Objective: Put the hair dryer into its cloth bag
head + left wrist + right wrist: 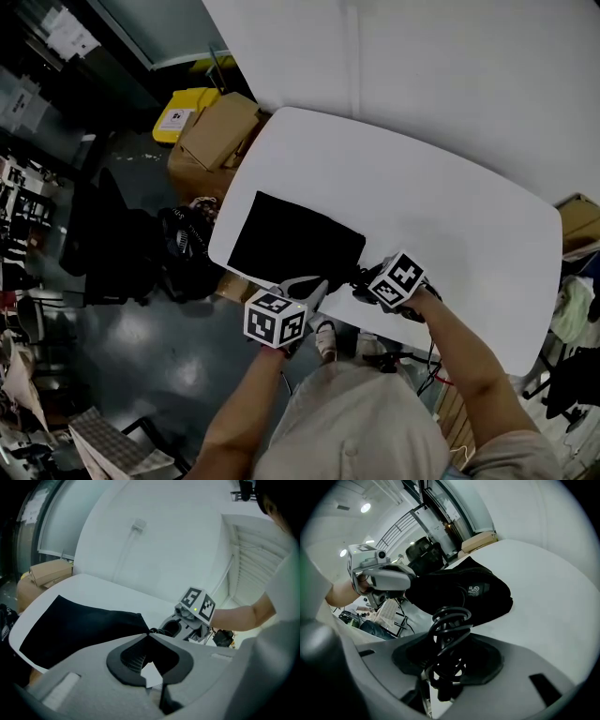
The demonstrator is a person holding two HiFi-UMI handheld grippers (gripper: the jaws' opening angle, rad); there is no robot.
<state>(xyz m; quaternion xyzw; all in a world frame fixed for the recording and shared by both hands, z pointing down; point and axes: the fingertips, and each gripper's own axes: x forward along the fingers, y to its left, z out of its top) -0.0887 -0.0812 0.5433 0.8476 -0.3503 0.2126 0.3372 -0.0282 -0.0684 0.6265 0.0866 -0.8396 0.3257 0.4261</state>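
The black cloth bag (pixel 293 240) lies flat on the white table (pixel 441 197), at its near left edge. My left gripper (pixel 307 287) is shut on the bag's near corner (pixel 140 620), its jaws meeting there. To its right, my right gripper (pixel 364 277) is shut on the hair dryer's coiled black cord (pixel 451 617), just off the same end of the bag. Beyond the cord the right gripper view shows a bulging black mass with a small white label (pixel 475 590). Whether that is the dryer's body or only cloth, I cannot tell.
Cardboard boxes (pixel 216 131) and a yellow bin (pixel 183 111) stand on the floor past the table's left end. Dark bags (pixel 183 246) sit below the near left edge. A white wall (pixel 422 56) runs behind the table. The person's legs are close to the near edge.
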